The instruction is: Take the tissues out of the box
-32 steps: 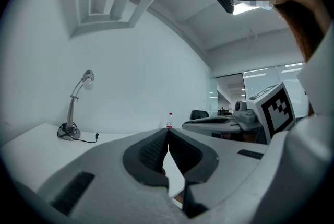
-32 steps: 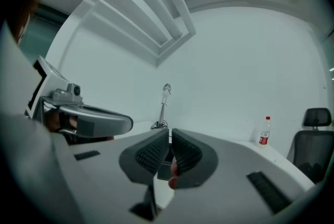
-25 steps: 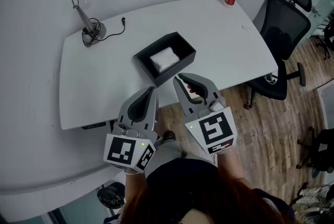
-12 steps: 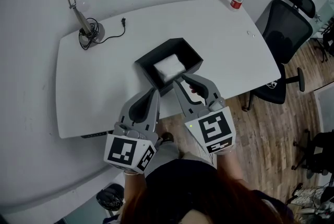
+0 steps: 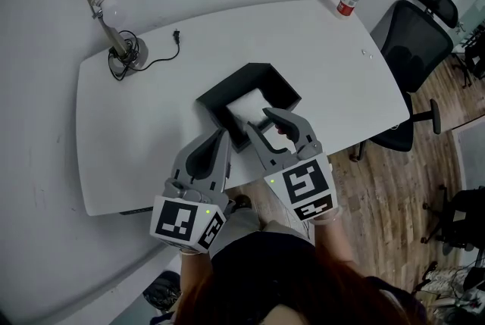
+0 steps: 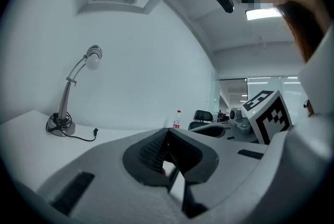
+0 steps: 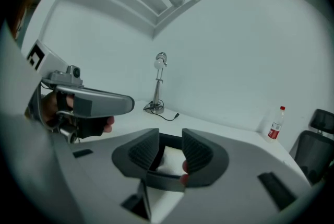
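Grey moulded-plastic left gripper (image 5: 221, 133) and right gripper (image 5: 260, 119) had black ribbed pads (image 7: 144, 153). Each carried a black-and-white square-marker cube (image 5: 186, 221), with a green LED (image 5: 207, 210) on the cube's top edge. The person wore a dark top (image 5: 273, 270).

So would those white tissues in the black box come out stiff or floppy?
Probably floppy: the tissues look like a soft white wad, so they'd likely sag. Likely light too. The open-topped box has nothing holding it, so it may shift when they're pulled.
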{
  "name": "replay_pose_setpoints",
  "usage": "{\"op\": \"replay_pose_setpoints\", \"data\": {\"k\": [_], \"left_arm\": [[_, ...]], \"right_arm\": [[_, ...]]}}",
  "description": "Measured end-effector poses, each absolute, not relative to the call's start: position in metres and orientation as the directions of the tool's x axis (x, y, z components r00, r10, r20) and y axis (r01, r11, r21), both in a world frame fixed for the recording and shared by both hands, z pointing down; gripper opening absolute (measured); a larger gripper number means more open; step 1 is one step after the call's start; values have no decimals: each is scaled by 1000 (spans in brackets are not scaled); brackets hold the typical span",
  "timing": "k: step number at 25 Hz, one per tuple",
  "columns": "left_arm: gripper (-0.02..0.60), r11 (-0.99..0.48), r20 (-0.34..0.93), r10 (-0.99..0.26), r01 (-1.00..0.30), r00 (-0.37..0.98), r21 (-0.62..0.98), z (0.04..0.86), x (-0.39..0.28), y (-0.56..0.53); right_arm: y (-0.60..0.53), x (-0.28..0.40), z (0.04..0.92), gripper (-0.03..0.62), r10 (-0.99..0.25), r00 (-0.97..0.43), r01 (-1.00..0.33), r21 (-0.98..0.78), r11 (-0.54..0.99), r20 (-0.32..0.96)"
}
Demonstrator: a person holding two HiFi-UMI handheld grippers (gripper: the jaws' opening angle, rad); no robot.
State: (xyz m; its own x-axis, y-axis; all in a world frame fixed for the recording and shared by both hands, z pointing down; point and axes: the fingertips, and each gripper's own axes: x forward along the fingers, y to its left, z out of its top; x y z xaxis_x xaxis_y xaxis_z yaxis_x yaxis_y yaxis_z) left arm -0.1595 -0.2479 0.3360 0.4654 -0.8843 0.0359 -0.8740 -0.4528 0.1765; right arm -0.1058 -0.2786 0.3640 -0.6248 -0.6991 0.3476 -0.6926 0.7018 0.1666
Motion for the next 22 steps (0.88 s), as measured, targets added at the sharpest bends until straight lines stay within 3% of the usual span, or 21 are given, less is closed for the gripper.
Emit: {"op": "replay_pose_setpoints", "data": {"k": [9, 22], "left_arm": [[21, -449, 50, -882, -868, 468, 212, 347, -174, -265], [21, -449, 81, -872, -854, 483, 261, 365, -188, -288]], "right_arm": [[-298, -119, 399, 213, -654, -583, -678, 155, 719, 483], [-319, -120, 441, 256, -571, -470, -658, 164, 735, 673]]}}
